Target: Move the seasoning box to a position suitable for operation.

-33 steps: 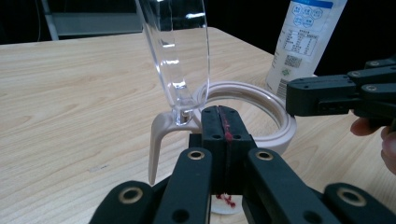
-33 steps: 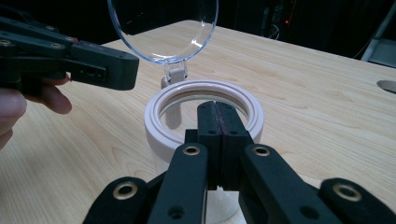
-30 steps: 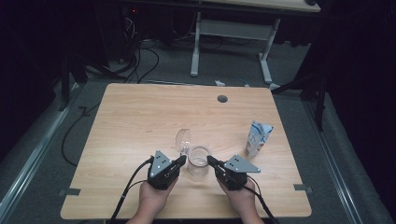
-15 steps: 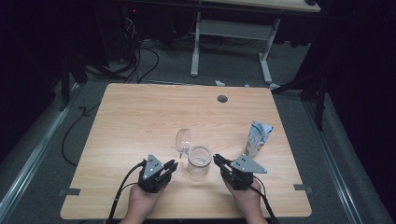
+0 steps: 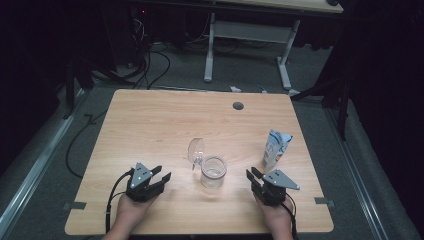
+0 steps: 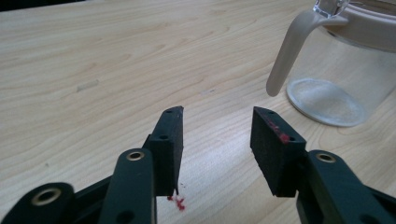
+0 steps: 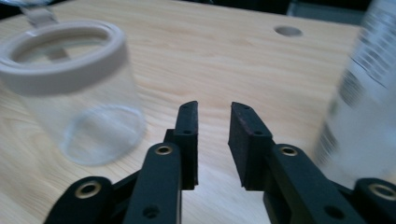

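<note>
The left gripper (image 5: 161, 179) rests low over the near left part of the table (image 5: 150, 120), its jaws spread with only bare wood between them; they have just been opening. In the left gripper view the same gripper (image 6: 217, 135) looks along the tabletop, and the clear jar (image 6: 343, 70) stands ahead and to the right of its jaws, apart from them, with its pale strap (image 6: 289, 56) hanging down the near side. The right gripper (image 5: 254, 177) sits at the near right of the table, its jaws parted by a narrower gap and holding nothing; they too have just been opening. In the right gripper view this gripper (image 7: 214, 122) has the jar (image 7: 79, 88) ahead and to the left, well clear of the pads, and a blurred carton (image 7: 364, 93) close on the right. From the high view the jar (image 5: 213, 171) stands upright between the two grippers, nearer the middle of the table, its long axis vertical and its ringed mouth facing up. Its clear lid (image 5: 196, 151) is swung open and stands on edge at the far left of the rim. The carton (image 5: 275, 148) stands upright beyond the right gripper, just beside it.
</note>
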A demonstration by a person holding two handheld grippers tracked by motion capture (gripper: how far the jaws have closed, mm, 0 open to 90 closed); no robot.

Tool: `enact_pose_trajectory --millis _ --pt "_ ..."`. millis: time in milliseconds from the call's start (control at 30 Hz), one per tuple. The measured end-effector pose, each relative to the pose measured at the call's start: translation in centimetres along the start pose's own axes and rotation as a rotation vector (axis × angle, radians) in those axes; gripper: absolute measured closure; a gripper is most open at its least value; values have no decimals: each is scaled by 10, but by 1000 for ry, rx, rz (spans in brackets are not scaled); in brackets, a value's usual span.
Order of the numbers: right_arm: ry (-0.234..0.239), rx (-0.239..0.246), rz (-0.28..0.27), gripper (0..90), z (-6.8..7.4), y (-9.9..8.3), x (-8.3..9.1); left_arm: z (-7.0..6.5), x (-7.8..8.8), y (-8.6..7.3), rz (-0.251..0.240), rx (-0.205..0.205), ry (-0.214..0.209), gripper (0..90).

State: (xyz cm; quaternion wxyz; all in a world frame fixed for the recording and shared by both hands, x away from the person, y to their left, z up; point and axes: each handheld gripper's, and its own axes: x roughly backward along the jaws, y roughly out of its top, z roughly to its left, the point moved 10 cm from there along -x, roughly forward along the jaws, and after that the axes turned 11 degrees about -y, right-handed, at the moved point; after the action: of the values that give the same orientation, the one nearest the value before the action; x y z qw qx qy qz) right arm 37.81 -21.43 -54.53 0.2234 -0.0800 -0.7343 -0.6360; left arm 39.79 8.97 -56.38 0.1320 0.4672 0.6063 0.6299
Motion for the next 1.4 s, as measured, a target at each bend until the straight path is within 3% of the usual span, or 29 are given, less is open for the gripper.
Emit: enact_pose_trajectory --millis 33,100,200,267,467,567,767,833,967,1133,1233,1400 --pt "-18 -1 12 714 -4 -4 0 -1 0 -3 10 6 -22 534" --pt "-62 -10 30 710 -14 -11 2 0 0 -8 35 -23 -11 525" --pt "-95 -55 49 679 -29 -17 6 1 4 -10 16 -10 -9 525" --pt "-120 -57 45 656 -39 -17 9 0 8 -10 7 -10 -10 523" --pt "-177 -67 26 521 -55 -4 15 -2 21 -6 -34 -8 17 518" --pt "-204 -76 23 455 -64 5 11 -1 18 -5 -33 -13 21 519" --pt "-233 -98 28 411 -78 25 -2 2 15 -7 -26 -5 18 519" --pt "-258 -94 37 459 -83 28 -7 3 15 -7 -26 -6 22 519" --pt "-244 -87 51 581 -81 29 -11 6 18 -7 -33 2 24 519" --pt "-239 -50 55 828 -77 33 -11 7 20 -7 -38 1 25 519" --pt "-263 -24 64 877 -79 32 -9 7 20 -7 -38 -1 25 519" --pt "-282 -7 74 886 -89 32 -7 7 18 -8 -34 -1 25 519"
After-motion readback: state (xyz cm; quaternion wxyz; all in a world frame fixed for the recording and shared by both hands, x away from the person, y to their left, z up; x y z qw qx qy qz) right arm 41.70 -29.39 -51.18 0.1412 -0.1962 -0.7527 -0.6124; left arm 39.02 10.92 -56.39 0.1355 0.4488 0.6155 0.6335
